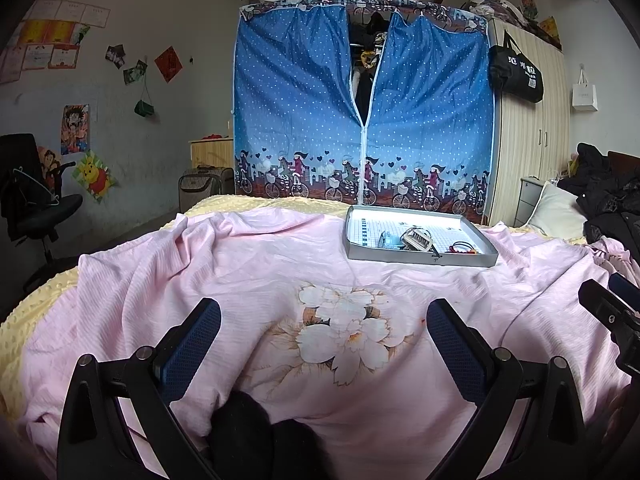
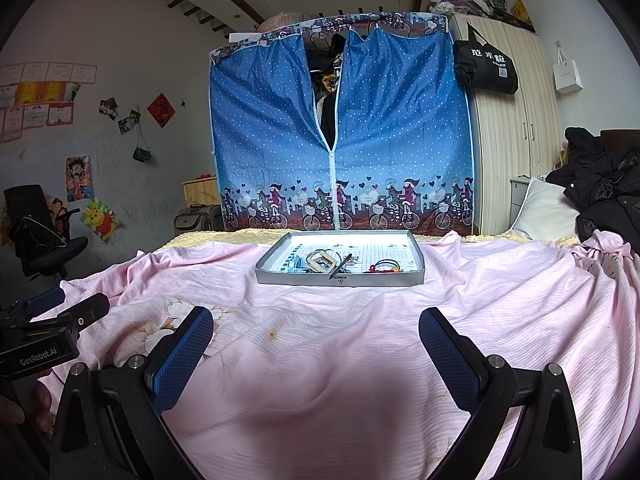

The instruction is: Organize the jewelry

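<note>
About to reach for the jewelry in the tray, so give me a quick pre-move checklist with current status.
1. Left gripper open and empty: ok.
2. Right gripper open and empty: ok.
3. Tray lying flat on the pink sheet: ok.
4. Path from both grippers to the tray clear: ok.
5. Pieces in the tray, including the red beads, separate or tangled: cannot tell.

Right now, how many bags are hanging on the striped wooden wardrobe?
2. A black fabric bag with white lettering hangs at the wardrobe's left edge beside the blue curtain; a white paper bag hangs at its right side. Others may be hidden.
</note>
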